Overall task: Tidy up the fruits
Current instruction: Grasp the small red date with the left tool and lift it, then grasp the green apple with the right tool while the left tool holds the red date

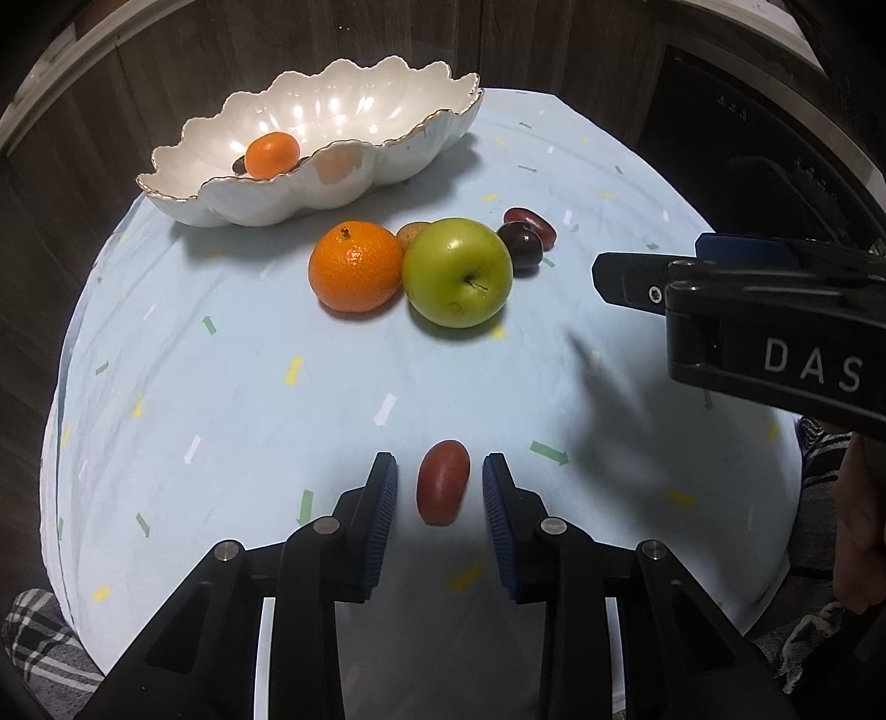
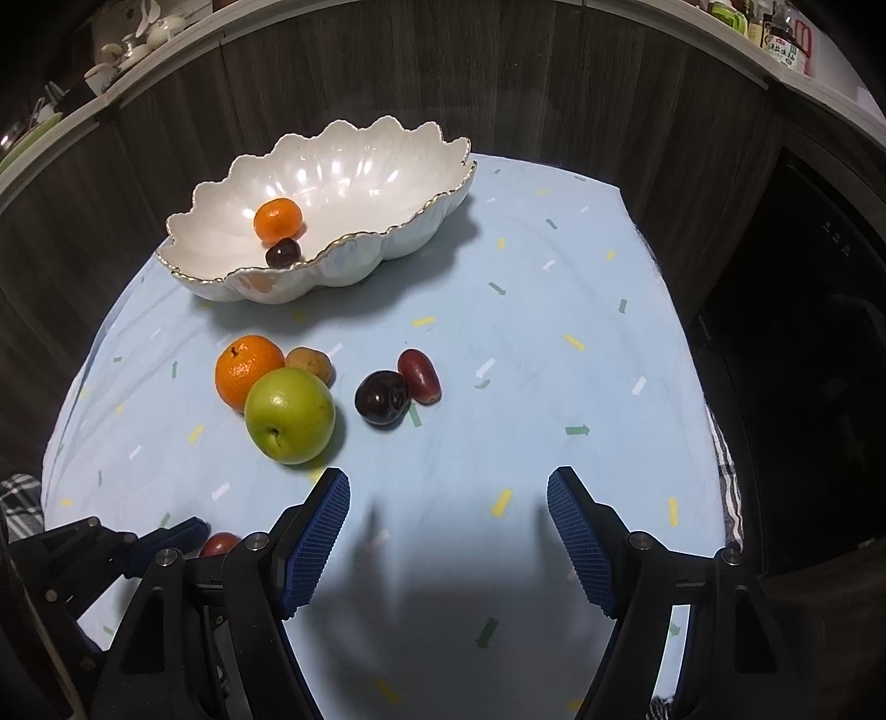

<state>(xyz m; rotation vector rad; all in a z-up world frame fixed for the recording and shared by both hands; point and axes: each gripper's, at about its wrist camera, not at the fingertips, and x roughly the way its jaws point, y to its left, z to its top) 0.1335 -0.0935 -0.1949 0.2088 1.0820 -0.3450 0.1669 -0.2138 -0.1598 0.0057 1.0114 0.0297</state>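
Left tongs (image 1: 440, 487): blue-padded, pointing down at the tabletop (image 1: 332, 387), straddling a small red oval fruit (image 1: 443, 481). A sliver of cloth shows on either side of the fruit; the pads do not press it, so the tongs stand parted.

Right tongs (image 2: 448, 518): spread wide, nothing between them, over bare cloth near the front of the tabletop.

Tabletop: covered in pale blue cloth with small coloured dashes and arrows.

Bowl (image 2: 221, 277): white, scalloped, gold-edged, at the far left. Contents: one small orange (image 2: 278, 219) and one dark plum (image 2: 283, 253) just in front of it.

Loose fruit, middle of the tabletop:
- large orange (image 2: 243, 370), touching the green apple
- green apple (image 2: 289, 414), stem side up
- small tan fruit (image 2: 310, 363), behind the orange and apple, partly hidden
- dark plum (image 2: 382, 399), right of the apple and apart from it
- second red oval fruit (image 2: 419, 375), touching that plum on its far side

Surroundings: dark wood-grain panels behind the tabletop; a shelf (image 2: 127, 50) of crockery, top left.
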